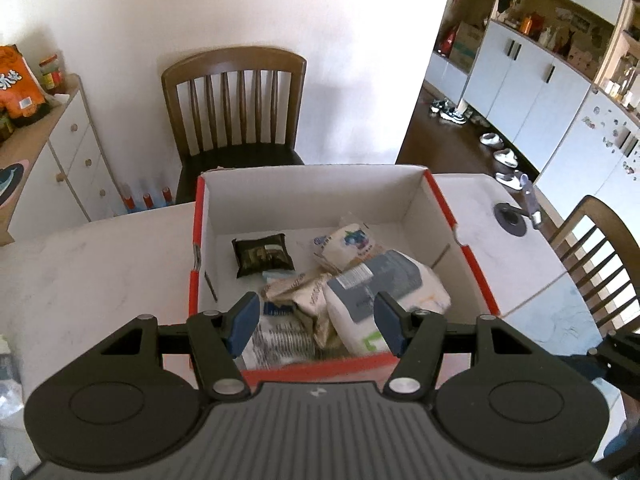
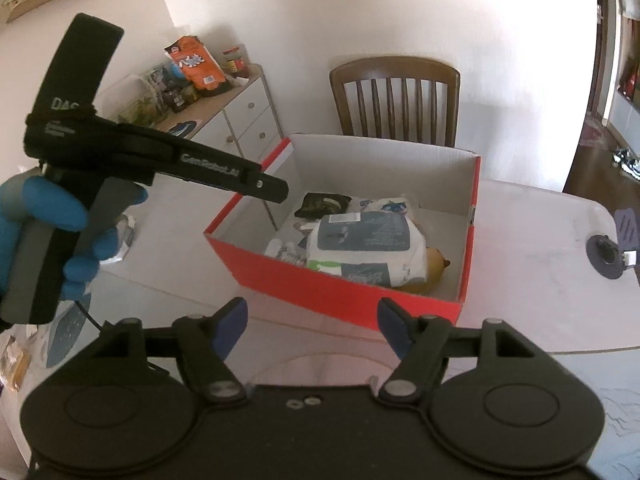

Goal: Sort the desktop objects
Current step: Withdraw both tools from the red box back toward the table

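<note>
A red shoebox (image 1: pixel 195 264) with a white inside stands on the white marble table (image 1: pixel 100 256). It holds a dark green packet (image 1: pixel 262 255), a blueberry snack bag (image 1: pixel 352 240), beige packets (image 1: pixel 298 296) and a white wipes pack (image 1: pixel 390 284) with a grey-blue label. My left gripper (image 1: pixel 316 324) hovers open above the box's near wall, nothing between its blue pads. In the right wrist view the box (image 2: pixel 332 284) also shows a yellow-brown rounded item (image 2: pixel 434 270) beside the wipes pack (image 2: pixel 366 248). My right gripper (image 2: pixel 314 328) is open over the table before the box. A blue-gloved hand (image 2: pixel 48 208) holds the left tool.
One wooden chair (image 1: pixel 236 108) stands behind the table, another (image 1: pixel 592 264) at its right. A white drawer cabinet (image 1: pixel 68 152) with an orange snack bag (image 1: pixel 18 80) is at the left. A black round socket (image 1: pixel 510 218) sits on the table's right; a crumpled wrapper (image 2: pixel 122 236) lies left.
</note>
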Demonstrator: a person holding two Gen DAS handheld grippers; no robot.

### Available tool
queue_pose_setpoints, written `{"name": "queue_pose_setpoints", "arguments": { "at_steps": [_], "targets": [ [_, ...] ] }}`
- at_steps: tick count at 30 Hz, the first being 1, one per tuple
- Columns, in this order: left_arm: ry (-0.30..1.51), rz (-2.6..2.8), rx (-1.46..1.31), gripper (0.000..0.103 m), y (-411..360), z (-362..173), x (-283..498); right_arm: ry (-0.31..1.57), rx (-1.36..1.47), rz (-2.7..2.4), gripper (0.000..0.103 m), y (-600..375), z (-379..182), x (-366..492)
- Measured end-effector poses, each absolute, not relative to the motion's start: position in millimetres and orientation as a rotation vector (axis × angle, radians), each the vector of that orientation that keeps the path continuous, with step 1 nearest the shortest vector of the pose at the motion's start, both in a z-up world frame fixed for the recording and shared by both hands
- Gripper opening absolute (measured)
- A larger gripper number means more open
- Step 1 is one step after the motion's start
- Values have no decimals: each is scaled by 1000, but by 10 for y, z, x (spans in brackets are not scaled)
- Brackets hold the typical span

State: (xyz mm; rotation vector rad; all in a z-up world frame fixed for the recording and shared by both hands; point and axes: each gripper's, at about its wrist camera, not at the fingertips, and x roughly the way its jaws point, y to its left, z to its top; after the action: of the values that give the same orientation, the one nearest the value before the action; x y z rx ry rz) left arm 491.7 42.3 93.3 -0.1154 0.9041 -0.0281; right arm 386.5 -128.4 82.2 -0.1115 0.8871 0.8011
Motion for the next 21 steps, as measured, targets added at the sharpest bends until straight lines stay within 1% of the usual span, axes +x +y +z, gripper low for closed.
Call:
{"name": "queue_pose_setpoints", "arguments": {
  "at_steps": [15, 16, 18, 21],
  "targets": [
    [880, -107, -102, 62, 245, 1111, 4004, 870, -163, 806, 72, -1413, 852, 3099],
    [882, -109, -109, 63, 245, 1108, 3954, 866, -166, 805, 72, -1419, 849, 3035],
    [884, -113, -118, 72, 238, 1090, 3826, 861, -157, 806, 75, -1439, 847, 2938],
    [882, -112, -131, 74, 225, 1046, 3626, 851, -136, 807, 81, -1476, 839, 2801]
  ]
}}
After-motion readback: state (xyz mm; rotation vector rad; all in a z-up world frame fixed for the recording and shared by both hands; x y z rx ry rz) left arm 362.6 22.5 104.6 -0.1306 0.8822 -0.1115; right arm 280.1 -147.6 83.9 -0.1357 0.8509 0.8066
